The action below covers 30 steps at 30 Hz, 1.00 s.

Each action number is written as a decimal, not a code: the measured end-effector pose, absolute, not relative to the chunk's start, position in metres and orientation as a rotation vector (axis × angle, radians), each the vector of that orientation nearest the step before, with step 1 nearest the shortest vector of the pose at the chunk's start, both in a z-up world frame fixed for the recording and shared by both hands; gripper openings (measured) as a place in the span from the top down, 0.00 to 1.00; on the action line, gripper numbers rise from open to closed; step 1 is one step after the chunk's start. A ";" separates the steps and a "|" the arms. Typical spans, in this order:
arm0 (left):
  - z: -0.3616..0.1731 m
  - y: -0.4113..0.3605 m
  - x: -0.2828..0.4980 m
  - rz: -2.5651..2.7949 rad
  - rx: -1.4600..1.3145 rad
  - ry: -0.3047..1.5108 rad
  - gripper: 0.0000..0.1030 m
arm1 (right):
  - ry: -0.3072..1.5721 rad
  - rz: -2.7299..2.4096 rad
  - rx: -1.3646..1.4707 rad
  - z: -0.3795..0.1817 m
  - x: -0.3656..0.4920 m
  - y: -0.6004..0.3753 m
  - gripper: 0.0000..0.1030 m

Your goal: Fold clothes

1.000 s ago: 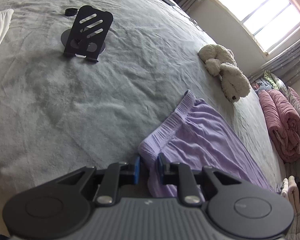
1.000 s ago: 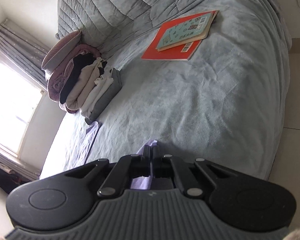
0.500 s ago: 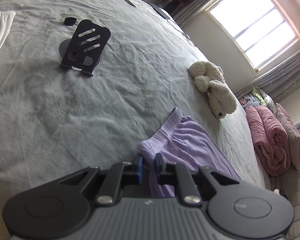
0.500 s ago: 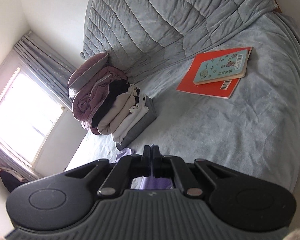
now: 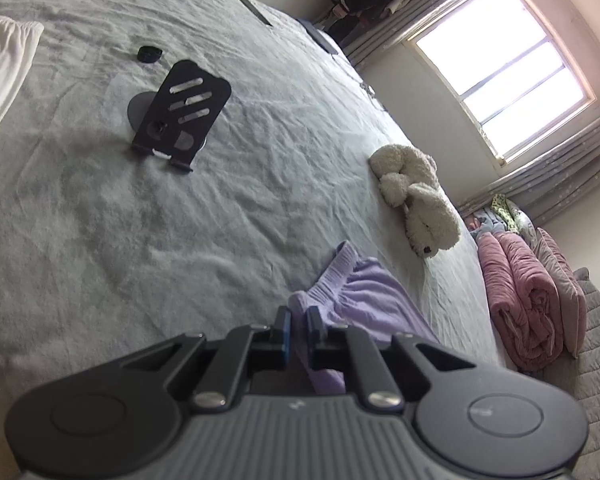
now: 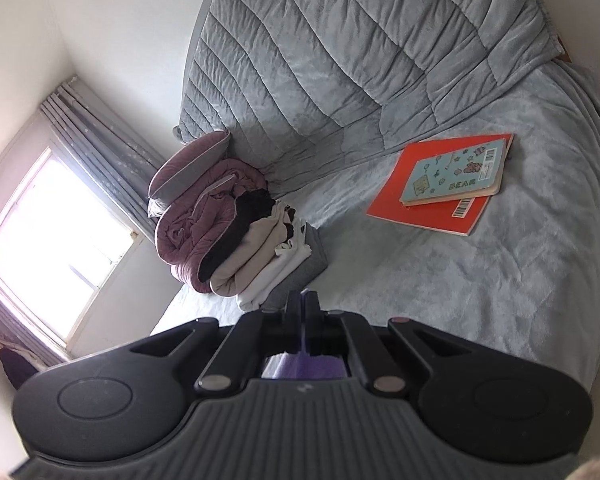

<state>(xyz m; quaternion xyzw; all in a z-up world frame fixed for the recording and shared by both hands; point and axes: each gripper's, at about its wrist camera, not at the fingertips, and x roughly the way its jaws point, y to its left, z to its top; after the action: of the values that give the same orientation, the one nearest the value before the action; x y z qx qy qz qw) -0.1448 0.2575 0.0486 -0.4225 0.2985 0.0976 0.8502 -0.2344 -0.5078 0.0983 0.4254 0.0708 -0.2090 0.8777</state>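
Observation:
A lilac garment (image 5: 374,298) with a ribbed waistband lies on the grey bedspread (image 5: 148,216) in the left wrist view. My left gripper (image 5: 298,320) is shut on a corner of its waistband, with the cloth bunched between the blue-padded fingers. In the right wrist view my right gripper (image 6: 302,306) is shut on another part of the lilac garment (image 6: 304,368), which shows only as a purple strip between and behind the fingers. A stack of folded clothes (image 6: 264,252) stands just beyond the right gripper.
A black phone stand (image 5: 180,114), a small black ring (image 5: 149,54) and a white cloth (image 5: 0,68) lie on the bed. A white plush toy (image 5: 416,192) and rolled pink blankets (image 5: 528,308) are near the window. Two books (image 6: 444,188) rest by the quilted headboard (image 6: 340,56).
Both grippers have risen and tilted upward with the lilac garment held. In the right wrist view the bed surface dropped away and the headboard and folded stack came into fuller view.

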 end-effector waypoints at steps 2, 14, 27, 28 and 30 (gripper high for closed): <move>0.047 0.254 -0.142 0.206 -0.881 0.644 0.93 | 0.155 -0.430 0.889 0.096 -0.225 -0.507 0.99; 0.061 0.245 -0.129 0.224 -0.841 0.587 0.95 | 0.145 -0.420 0.890 0.106 -0.172 -0.510 0.99; 0.111 0.230 -0.079 0.250 -0.843 0.530 0.95 | 0.158 -0.431 0.879 0.117 -0.110 -0.512 0.99; 0.112 0.229 -0.070 0.260 -0.843 0.536 0.95 | 0.161 -0.432 0.875 0.118 -0.103 -0.512 0.99; 0.111 0.229 -0.052 0.283 -0.847 0.547 0.95 | 0.170 -0.434 0.862 0.120 -0.084 -0.512 0.99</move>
<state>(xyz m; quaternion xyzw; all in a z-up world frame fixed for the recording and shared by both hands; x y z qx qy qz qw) -0.0515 0.2292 0.1113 -0.4043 0.2610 0.1353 0.8661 -0.0843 -0.5122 0.1202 0.4141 0.0818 -0.2083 0.8823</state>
